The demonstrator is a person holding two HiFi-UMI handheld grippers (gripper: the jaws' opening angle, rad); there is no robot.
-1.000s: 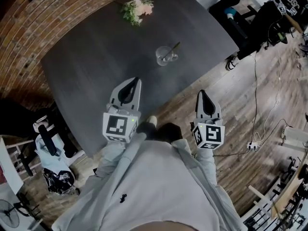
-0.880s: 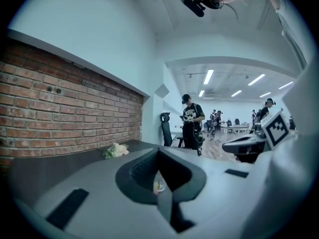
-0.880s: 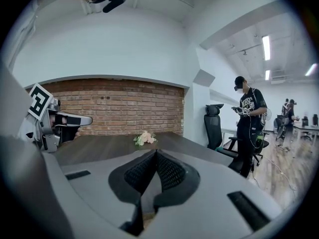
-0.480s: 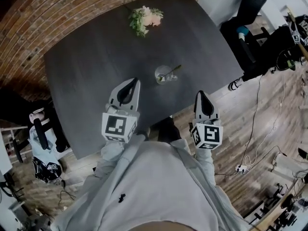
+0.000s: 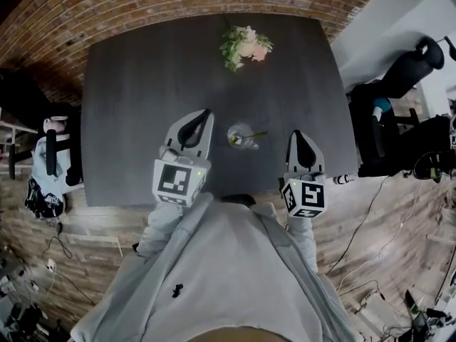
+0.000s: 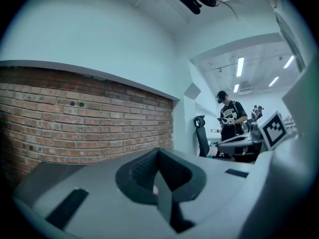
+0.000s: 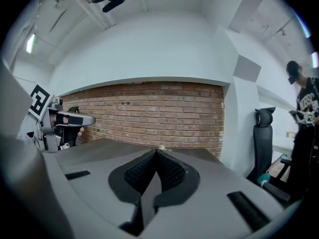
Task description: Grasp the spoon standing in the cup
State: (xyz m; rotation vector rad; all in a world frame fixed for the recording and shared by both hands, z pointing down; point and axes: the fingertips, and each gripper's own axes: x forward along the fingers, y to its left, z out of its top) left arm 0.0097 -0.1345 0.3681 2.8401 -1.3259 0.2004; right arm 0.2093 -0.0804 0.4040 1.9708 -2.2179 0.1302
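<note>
Left claw (image 5: 204, 113) and right claw (image 5: 296, 133), both closed and empty, flank the glass cup (image 5: 240, 136) holding a spoon (image 5: 252, 136) on the dark bench (image 5: 142, 70); brick wall (image 5: 142, 6) behind, wood floor (image 5: 388, 223).

We note: table (image 5: 142, 84) dark grey; flowers (image 5: 246, 46) ahead of the left gripper (image 5: 204, 114) pink-white, green-leaved; brick wall (image 5: 107, 13) red-brown; right gripper (image 5: 296, 135), like the left, pale grey with black-and-white square markers.
</note>
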